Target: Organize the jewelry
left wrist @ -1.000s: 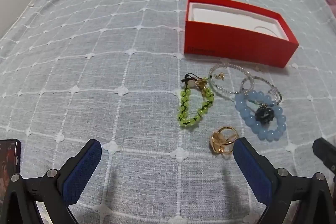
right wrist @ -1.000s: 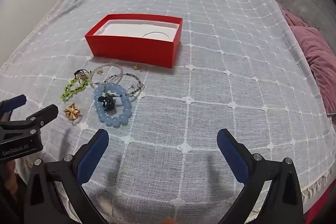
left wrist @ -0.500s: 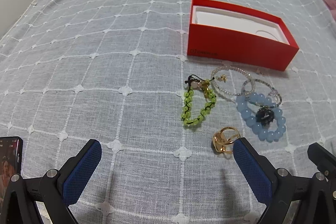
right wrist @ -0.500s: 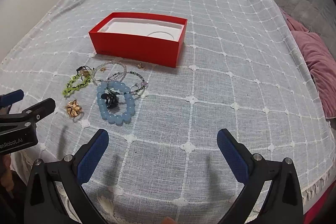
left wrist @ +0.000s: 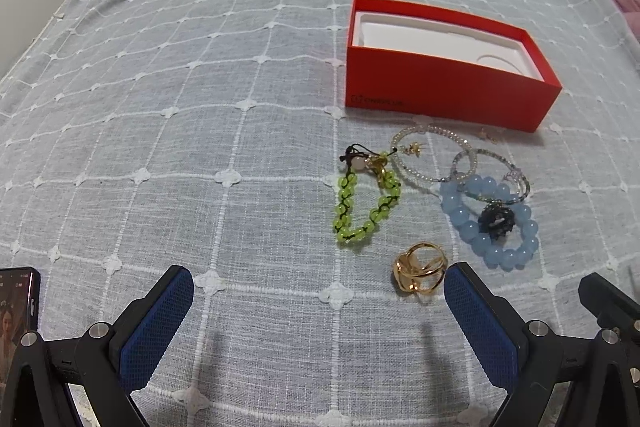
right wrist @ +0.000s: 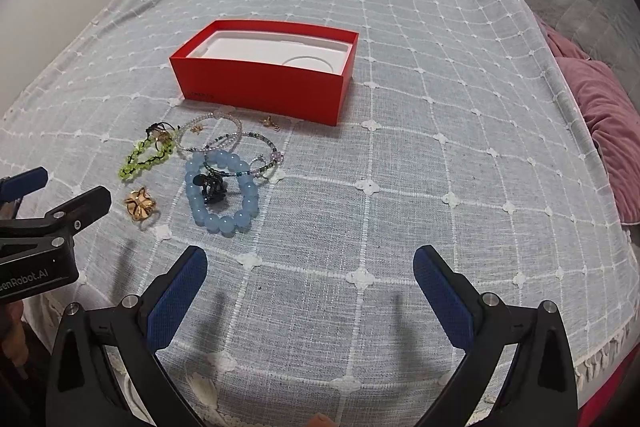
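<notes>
You've pushed both cameras in a touch since a second ago: the red box (left wrist: 448, 95) and the jewelry sit larger and lower in both views, though nothing on the bedspread (left wrist: 160, 107) has shifted. Your left gripper (left wrist: 318, 291) hangs with its jaws wide apart, gripping nothing, and the gold ring (left wrist: 420, 271) lies just inside its right-hand pad. Your right gripper (right wrist: 310, 277) is spread wide too, over bare cloth, with the cluster up and to its left.

The box lies with its long axis running left to right, slightly skewed (its near right corner angles toward you in the right wrist view), open top up, white insert showing. Just in front of its near wall lie the clear beaded bangle (left wrist: 432, 155) and a second thin beaded bangle (left wrist: 494, 167), overlapping. The blue bead bracelet (left wrist: 490, 223) lies flat nearer you, a dark charm (left wrist: 496, 219) inside its loop. The green bead bracelet (left wrist: 366, 201) stretches long, its axis running away from you, knot end toward the box. A tiny gold piece (right wrist: 270, 121) sits beside the box's front wall.

Open cloth spreads wide to the right of the cluster. The bed's edge runs close beneath both grippers.
</notes>
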A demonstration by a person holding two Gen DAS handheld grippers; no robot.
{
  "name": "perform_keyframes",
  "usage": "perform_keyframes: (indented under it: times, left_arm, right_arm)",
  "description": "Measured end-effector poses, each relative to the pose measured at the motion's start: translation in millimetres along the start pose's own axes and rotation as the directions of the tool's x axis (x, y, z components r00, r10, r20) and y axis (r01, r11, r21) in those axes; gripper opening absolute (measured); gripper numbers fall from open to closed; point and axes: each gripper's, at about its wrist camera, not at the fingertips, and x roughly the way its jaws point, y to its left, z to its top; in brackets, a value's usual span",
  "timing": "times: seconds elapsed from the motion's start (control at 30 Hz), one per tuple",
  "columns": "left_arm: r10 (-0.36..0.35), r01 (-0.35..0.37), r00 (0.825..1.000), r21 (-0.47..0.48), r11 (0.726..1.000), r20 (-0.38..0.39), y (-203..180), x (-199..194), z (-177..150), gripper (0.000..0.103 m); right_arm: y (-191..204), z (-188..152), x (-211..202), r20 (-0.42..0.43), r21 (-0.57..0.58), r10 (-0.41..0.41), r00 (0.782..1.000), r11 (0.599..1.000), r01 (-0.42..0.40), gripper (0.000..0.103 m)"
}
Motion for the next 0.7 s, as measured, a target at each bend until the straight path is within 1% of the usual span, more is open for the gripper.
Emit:
perform_keyframes:
  times: [0.7]
  left_arm:
    - [0.001,-0.001,1.0,0.017,1.0,-0.01,-2.3,1.8,-5.9,0.103]
  right_arm:
    - [-1.0,0.5,1.5,-0.003,0.001,0.002,1.0,1.0,-0.002,0.103]
